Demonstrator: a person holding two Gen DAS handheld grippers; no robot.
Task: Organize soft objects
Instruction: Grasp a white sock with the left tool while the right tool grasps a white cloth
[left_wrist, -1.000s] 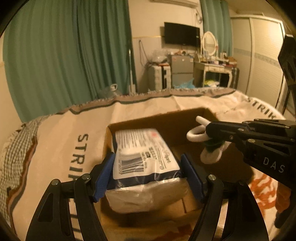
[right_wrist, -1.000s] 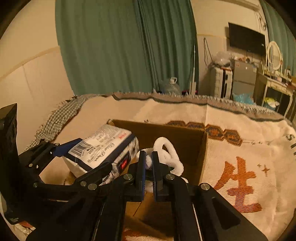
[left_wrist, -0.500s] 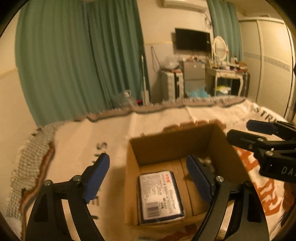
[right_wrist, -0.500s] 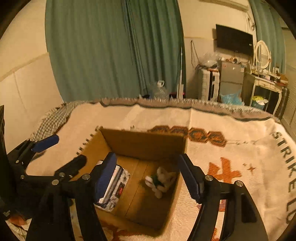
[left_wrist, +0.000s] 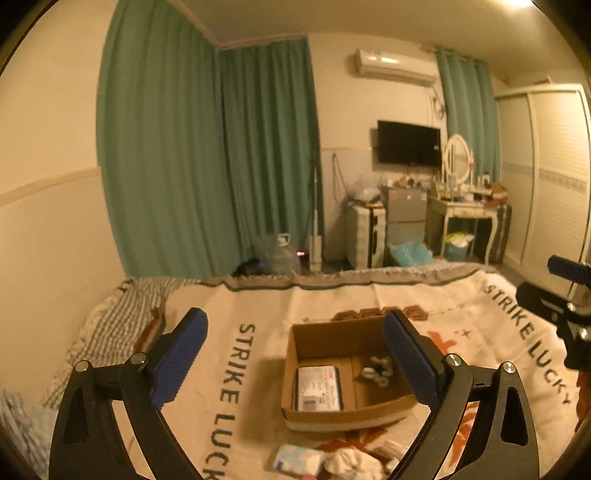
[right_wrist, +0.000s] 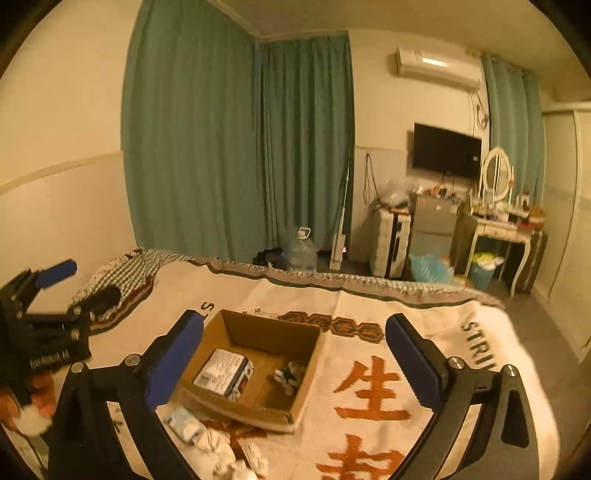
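An open cardboard box (left_wrist: 347, 413) (right_wrist: 303, 334) sits on a cream blanket (left_wrist: 258, 314) (right_wrist: 369, 314) on the bed. Inside lie a blue-and-white tissue pack (left_wrist: 318, 388) (right_wrist: 223, 373) on the left and a small white plush (left_wrist: 377, 372) (right_wrist: 290, 373) on the right. My left gripper (left_wrist: 295, 356) is open and empty, raised above and behind the box. My right gripper (right_wrist: 293, 356) is open and empty, also raised. Each gripper shows at the edge of the other's view: the right one (left_wrist: 561, 295), the left one (right_wrist: 74, 284).
Loose soft items lie in front of the box: a small tissue pack (left_wrist: 297, 459) (right_wrist: 184, 424) and white crumpled cloth (left_wrist: 351, 461) (right_wrist: 221, 454). A checked cloth (left_wrist: 110, 325) lies at the bed's left. Beyond the bed are green curtains, a water jug (right_wrist: 301, 251) and a dressing table (right_wrist: 502, 229).
Both grippers opened and let go: the tissue pack and the plush dropped into the box. Both grippers then pulled up and back from the box.
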